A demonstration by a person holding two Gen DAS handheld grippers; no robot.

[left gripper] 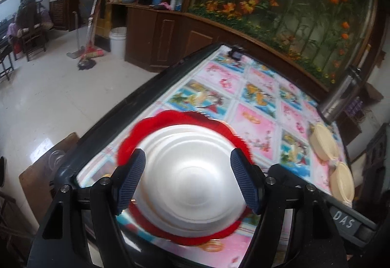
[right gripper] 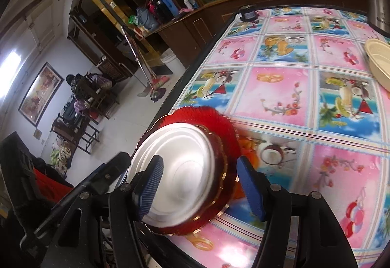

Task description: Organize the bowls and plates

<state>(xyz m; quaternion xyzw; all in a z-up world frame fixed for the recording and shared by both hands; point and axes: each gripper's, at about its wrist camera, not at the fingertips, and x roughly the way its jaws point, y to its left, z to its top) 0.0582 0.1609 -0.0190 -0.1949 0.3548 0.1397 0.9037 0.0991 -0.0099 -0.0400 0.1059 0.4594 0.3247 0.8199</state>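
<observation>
While apart, white plates on red plate

Left tongs: matt black plastic arms with bright metal screws; pads of dark blue, finely ribbed rubber-like material. Between them, white plates, smooth with a satin sheen, upon a red plate of translucent, ridged glass-like material with a scalloped rim. Beyond the right tongs, the counter bears a glossy printed plastic cloth. To their right, cream bowls, matt.
</observation>
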